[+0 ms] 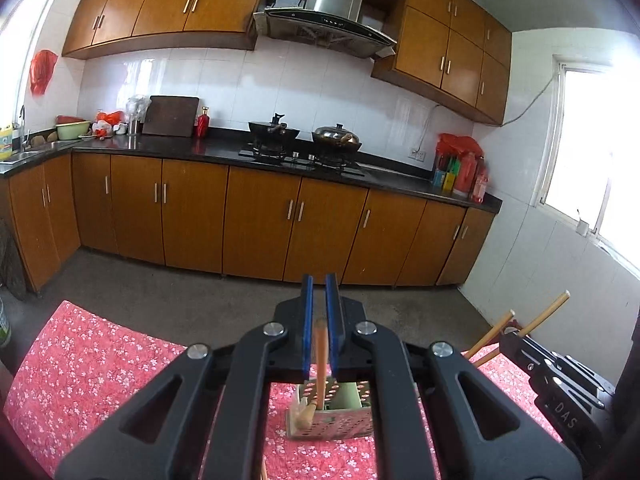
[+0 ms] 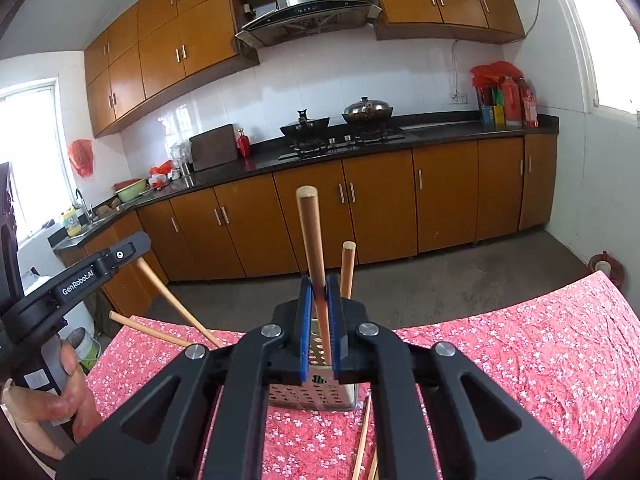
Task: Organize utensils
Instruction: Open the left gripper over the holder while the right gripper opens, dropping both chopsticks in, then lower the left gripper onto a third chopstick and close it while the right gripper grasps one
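Observation:
A perforated metal utensil holder [image 1: 336,412] stands on the red floral tablecloth [image 1: 100,360]. My left gripper [image 1: 320,312] is shut on a wooden utensil [image 1: 320,356] whose lower end hangs over the holder's left rim. My right gripper [image 2: 320,308] is shut on a wooden chopstick [image 2: 314,256] held upright above the holder [image 2: 312,396]. A second stick [image 2: 347,270] stands beside it. In the right wrist view the left gripper [image 2: 80,276] shows at the left with two wooden sticks [image 2: 172,304] crossing below it. Loose chopsticks [image 2: 362,440] lie on the cloth.
The table's far edge meets a grey floor [image 1: 200,304]. Beyond stand brown cabinets [image 1: 260,220] under a black counter with a stove and two pans [image 1: 304,136]. A person's hand [image 2: 48,396] holds the left gripper's handle. A window [image 1: 592,140] is at the right.

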Tool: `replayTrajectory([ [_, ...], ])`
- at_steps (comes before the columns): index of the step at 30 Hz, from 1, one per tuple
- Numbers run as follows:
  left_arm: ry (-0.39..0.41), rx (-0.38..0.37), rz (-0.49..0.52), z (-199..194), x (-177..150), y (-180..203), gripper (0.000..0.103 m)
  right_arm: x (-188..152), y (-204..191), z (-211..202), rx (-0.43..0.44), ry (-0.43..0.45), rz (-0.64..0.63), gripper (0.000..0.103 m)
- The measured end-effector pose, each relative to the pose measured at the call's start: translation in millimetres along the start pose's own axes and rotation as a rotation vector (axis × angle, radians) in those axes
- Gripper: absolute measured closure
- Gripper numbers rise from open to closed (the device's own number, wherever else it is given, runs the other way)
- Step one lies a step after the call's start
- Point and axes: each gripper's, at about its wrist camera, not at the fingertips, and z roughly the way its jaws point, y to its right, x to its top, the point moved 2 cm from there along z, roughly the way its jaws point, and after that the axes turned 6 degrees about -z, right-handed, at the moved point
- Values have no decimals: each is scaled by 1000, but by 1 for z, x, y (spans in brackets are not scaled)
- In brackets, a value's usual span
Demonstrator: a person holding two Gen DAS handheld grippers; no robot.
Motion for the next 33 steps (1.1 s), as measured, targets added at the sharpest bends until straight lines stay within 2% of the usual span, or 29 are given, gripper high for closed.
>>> replayTrajectory([
  [4,28,-12,3,-17,7,-4,93,6,-2,-13,-8,38,-3,93],
  [6,47,-19,7,-30,10,-4,90,9,-3,-24,-12,64,0,89],
  [9,69,-23,12,-52,11,-8,89,10,0,-44,-23,105,-3,88],
  [14,41,13,19,-81,-8,-32,88,-10,20,-66,-61,96,18,88],
  [17,-1,57,25,-84,-32,-53,87,-41,38,-58,-92,18,43,88],
  [20,-81,111,33,-76,-69,-77,87,-91,53,-26,-118,-143,56,88],
  [23,-201,141,-1,-61,-115,-103,87,-140,51,6,-71,-303,59,88],
  [26,-284,150,-21,-52,-148,-115,87,-179,39,28,3,-417,78,88],
  [28,-337,153,-27,-48,-169,-121,87,-191,33,36,11,-451,70,89],
  [33,-402,140,-41,-45,-198,-125,87,-210,25,52,-3,-506,53,90],
])
